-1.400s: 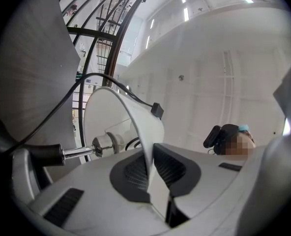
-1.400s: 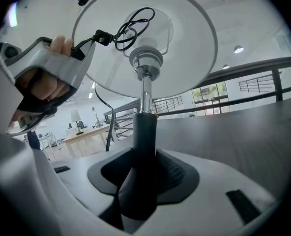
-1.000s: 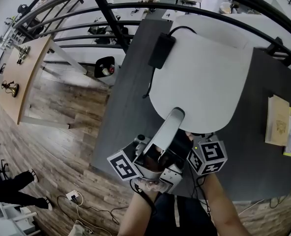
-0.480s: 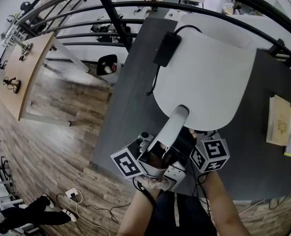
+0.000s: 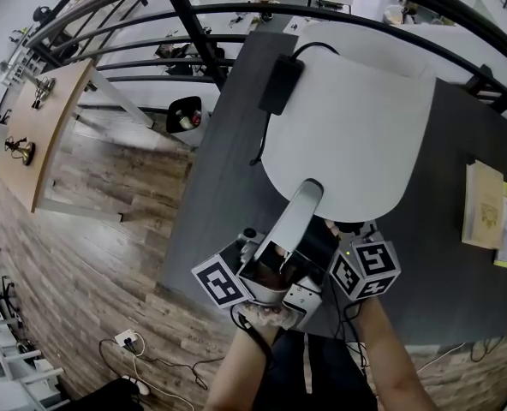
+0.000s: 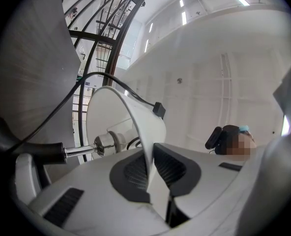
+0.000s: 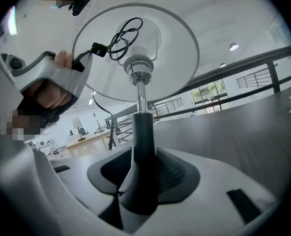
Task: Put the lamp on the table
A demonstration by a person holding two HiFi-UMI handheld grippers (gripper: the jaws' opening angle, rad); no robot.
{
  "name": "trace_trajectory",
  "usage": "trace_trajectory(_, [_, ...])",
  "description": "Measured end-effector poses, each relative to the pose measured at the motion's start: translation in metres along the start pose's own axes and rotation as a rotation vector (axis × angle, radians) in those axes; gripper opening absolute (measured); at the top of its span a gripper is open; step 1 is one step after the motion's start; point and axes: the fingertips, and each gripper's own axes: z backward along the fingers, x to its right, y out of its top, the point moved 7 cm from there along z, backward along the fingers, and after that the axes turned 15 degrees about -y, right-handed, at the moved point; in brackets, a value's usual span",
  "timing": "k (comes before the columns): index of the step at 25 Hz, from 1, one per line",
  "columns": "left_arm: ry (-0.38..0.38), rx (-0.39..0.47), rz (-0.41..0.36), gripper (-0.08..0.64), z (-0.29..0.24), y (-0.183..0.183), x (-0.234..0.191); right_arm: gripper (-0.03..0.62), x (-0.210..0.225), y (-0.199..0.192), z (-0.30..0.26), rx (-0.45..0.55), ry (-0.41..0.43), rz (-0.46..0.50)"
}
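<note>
Lamp (image 5: 348, 127) over dark table (image 5: 219, 204); left gripper (image 6: 154, 173) pinches its white shade's (image 6: 144, 132) edge; right gripper (image 7: 138, 176) clamps its black stem (image 7: 143, 132).

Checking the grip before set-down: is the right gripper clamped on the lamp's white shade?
No. The right gripper is shut on the dark stem, below the shade.

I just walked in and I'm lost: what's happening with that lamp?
A person handles a lamp with two handheld grippers over the dark grey table. The left gripper pinches the edge of the white lampshade; the right gripper clamps the dark stem. A black power adapter shows beyond the shade. The base is hidden, so whether the lamp stands yet is unclear.
</note>
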Motion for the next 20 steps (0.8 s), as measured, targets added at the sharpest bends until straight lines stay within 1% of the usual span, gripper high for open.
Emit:
trace_trajectory(7, [0.007, -0.003, -0.007, 0.051, 0.002, -0.005, 0.002, 0.176, 0.007, -0.009, 0.016, -0.009, -0.034, -0.011])
trace_trajectory(11, [0.010, -0.005, -0.008, 0.057, 0.006, -0.007, 0.005, 0.176, 0.011, -0.016, 0.029, -0.018, -0.029, -0.043])
trace_trajectory(20, [-0.011, -0.018, -0.029, 0.074, 0.022, -0.022, 0.012, 0.176, 0.018, -0.033, 0.055, -0.032, -0.063, -0.060])
